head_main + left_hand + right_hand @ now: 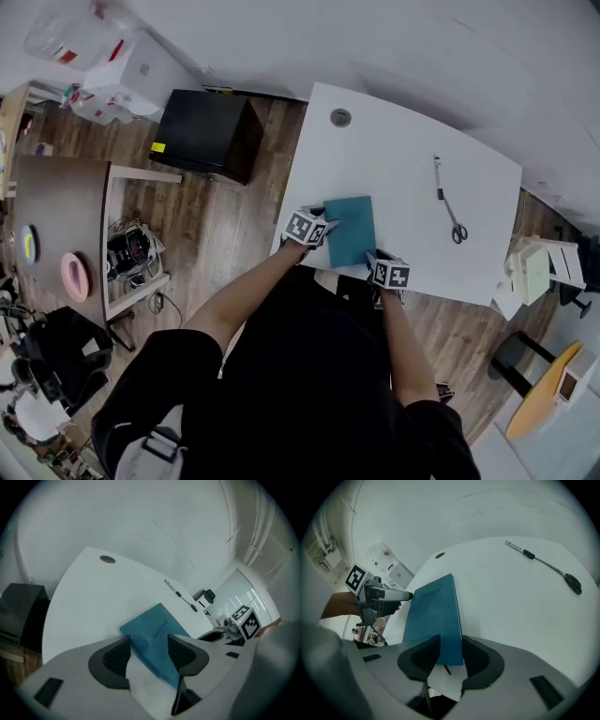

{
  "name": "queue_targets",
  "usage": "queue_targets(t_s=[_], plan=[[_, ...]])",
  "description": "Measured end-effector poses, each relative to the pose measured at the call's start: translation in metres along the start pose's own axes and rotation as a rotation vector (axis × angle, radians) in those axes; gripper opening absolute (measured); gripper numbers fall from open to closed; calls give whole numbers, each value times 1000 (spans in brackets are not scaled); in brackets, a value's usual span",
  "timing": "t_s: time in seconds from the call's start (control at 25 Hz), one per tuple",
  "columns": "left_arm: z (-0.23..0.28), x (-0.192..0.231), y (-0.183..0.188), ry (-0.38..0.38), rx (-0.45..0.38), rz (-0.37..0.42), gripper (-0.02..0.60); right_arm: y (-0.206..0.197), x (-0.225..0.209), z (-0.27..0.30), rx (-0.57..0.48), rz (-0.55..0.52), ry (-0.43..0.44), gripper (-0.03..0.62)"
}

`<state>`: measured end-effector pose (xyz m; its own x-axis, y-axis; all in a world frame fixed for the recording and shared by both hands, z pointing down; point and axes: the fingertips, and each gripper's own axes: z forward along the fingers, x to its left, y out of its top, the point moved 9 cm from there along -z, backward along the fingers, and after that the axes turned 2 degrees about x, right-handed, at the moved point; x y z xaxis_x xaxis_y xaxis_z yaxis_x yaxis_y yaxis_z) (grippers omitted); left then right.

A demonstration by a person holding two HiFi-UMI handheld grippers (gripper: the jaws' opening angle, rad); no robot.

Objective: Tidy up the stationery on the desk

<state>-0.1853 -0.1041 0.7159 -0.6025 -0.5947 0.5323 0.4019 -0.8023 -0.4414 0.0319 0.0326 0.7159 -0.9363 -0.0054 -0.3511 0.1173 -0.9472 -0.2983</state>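
your left gripper (149,641) sits at the left edge of the flat teal notebook (352,230), which lies near the front edge of the white desk (403,141). its fingers are spread, straddling the cover. your right gripper (451,644) is at the near right corner, fingers likewise apart. the silver scissors (456,223) lie well apart.

Desk (412,155): right of the cabinet (206,134), which stands on the floor.
Cable hole (340,117): in the desk's far left corner.
Notebook (351,230): flat on the desk, at its near edge, left of middle.
Pen (437,178): on the desk, right of the notebook, well apart from it.
Scissors (456,223): just in front of the pen, in line with it.
Left gripper (326,229): at the notebook's left edge, jaws apart.
Right gripper (371,259): at the notebook's near right corner, jaws apart.
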Motion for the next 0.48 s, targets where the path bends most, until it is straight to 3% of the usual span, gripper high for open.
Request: queue_targets(t_s=[0.12,0.24,0.48], plan=[[-4,12,12,1,-9,31,244,0,24,10,1,1,11,152],[-8,20,17,-2,-13,57,244,0,47,19,9,-64,4,152],[-24,28,-3,-29,28,89,244,0,70,29,-7,-97,6,152]])
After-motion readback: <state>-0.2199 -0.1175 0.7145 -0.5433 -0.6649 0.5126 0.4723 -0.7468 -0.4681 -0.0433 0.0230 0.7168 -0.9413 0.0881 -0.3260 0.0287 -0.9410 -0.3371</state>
